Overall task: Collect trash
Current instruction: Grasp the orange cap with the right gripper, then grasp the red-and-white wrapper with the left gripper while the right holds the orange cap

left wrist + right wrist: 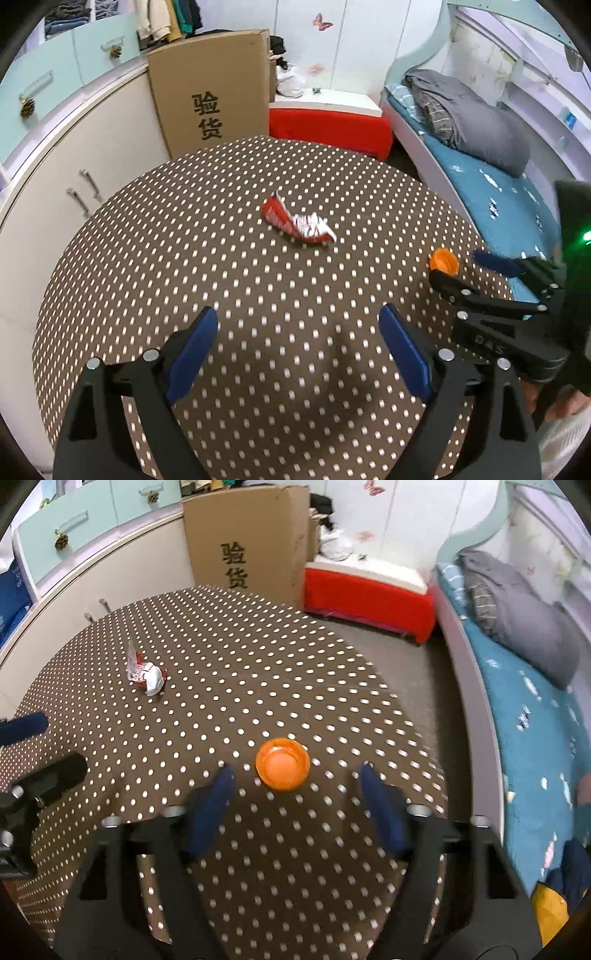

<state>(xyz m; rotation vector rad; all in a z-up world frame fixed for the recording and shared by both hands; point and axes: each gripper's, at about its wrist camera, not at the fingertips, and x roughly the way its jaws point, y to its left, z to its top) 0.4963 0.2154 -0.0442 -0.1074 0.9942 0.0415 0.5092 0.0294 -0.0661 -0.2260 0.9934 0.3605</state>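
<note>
A crumpled red and white wrapper (298,222) lies near the middle of the brown polka-dot table (184,258); it also shows in the right wrist view (144,671) at the far left. An orange bottle cap (283,763) sits open side up near the table's right edge, and also shows in the left wrist view (443,260). My left gripper (299,321) is open and empty, short of the wrapper. My right gripper (295,777) is open and empty, its fingertips on either side of the cap's near rim. It appears in the left wrist view (458,264) too.
A tall cardboard box (214,92) and a red storage box with a white lid (328,125) stand behind the table. White cabinets (74,166) run along the left. A bed with a blue sheet and grey bedding (480,125) lies to the right.
</note>
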